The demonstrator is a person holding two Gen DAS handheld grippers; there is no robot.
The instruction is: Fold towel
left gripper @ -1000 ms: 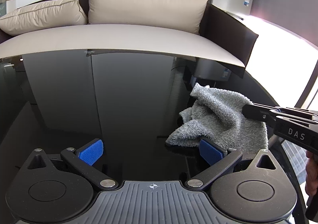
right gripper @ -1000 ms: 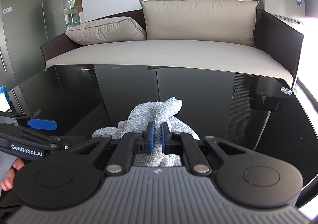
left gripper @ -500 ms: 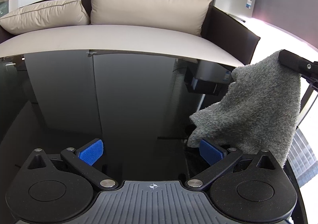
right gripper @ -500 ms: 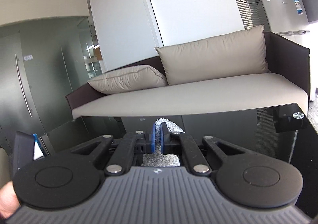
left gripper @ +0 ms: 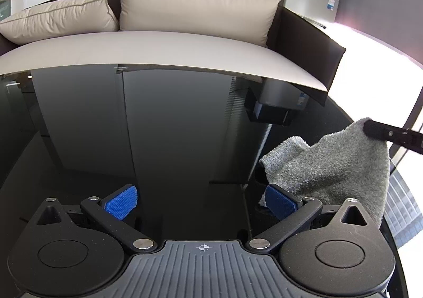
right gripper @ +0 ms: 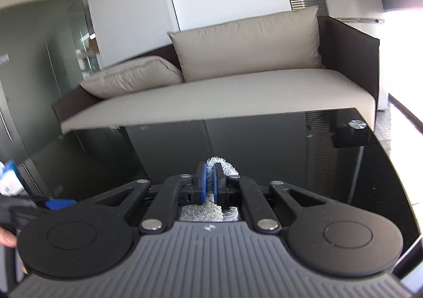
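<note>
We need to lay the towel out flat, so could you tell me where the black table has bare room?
The glossy black table is bare between the open left gripper and the sofa. It is crowded only at the right, where the grey towel hangs from the shut right gripper.

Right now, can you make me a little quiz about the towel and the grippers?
1. True or false: the left hand-held gripper grips the towel.
2. What colour are the pads? A) red B) blue C) green
3. Fill in: the right hand-held gripper is shut on the ____.

Key: 1 false, its jaws stand wide open with nothing between them. 2 B. 3 towel, pinched at one end and hanging from it above the table.
</note>
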